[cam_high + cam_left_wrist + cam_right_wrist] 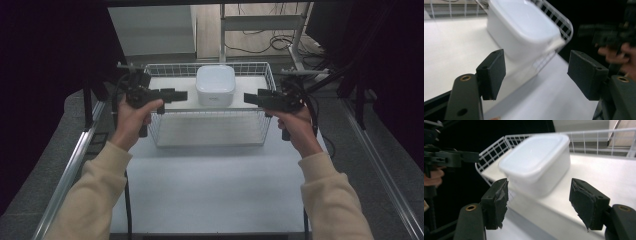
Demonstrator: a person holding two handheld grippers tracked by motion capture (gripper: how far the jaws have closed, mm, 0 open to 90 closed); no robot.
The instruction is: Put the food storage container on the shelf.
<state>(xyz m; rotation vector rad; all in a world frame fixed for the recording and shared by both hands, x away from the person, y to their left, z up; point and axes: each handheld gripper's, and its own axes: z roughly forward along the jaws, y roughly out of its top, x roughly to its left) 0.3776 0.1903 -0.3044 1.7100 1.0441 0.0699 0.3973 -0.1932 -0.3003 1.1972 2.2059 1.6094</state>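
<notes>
Inside one wire basket (155, 125) sits one white container (215, 85); two grippers, left (172, 95) and right (255, 99), fingers spread, empty.

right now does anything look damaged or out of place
Yes: the padding on the right gripper's fingers is torn and frayed at the edges, unlike the left gripper's smooth fingers. The white container sits upright in the wire basket.
</notes>
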